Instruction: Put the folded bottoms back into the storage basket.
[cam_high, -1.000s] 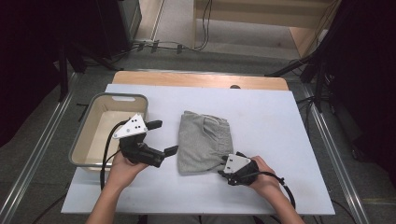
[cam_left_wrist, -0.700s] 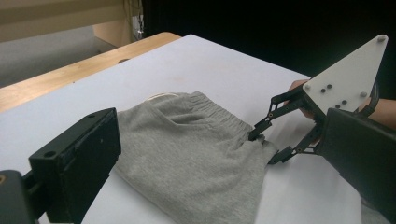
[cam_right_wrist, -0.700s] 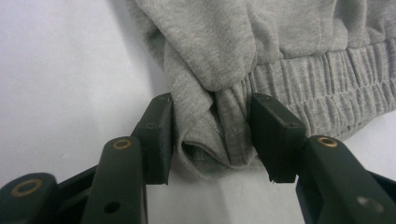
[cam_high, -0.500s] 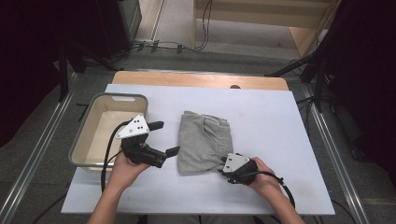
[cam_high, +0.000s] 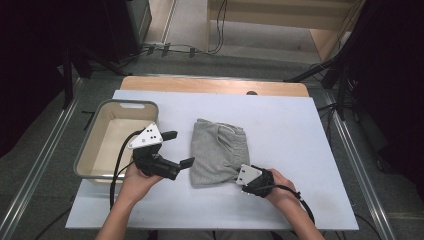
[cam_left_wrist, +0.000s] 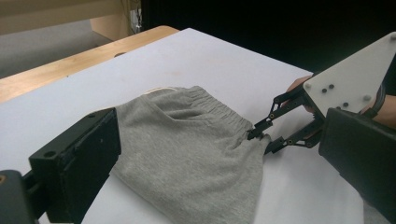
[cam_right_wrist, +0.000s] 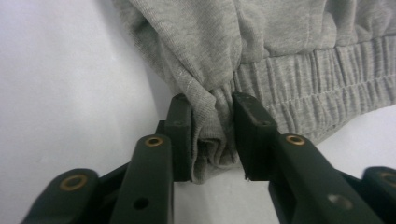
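Since the earlier frame, little has shifted. A bunched corner of the grey shorts (cam_right_wrist: 210, 116) is clamped by the right gripper (cam_high: 246, 176); the left gripper (cam_high: 176, 148), jaws wide and empty, is held just beside their opposite edge.

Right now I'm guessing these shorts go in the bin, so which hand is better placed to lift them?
Right: its tongs already pinch the shorts. The left tongs are open, beside them.
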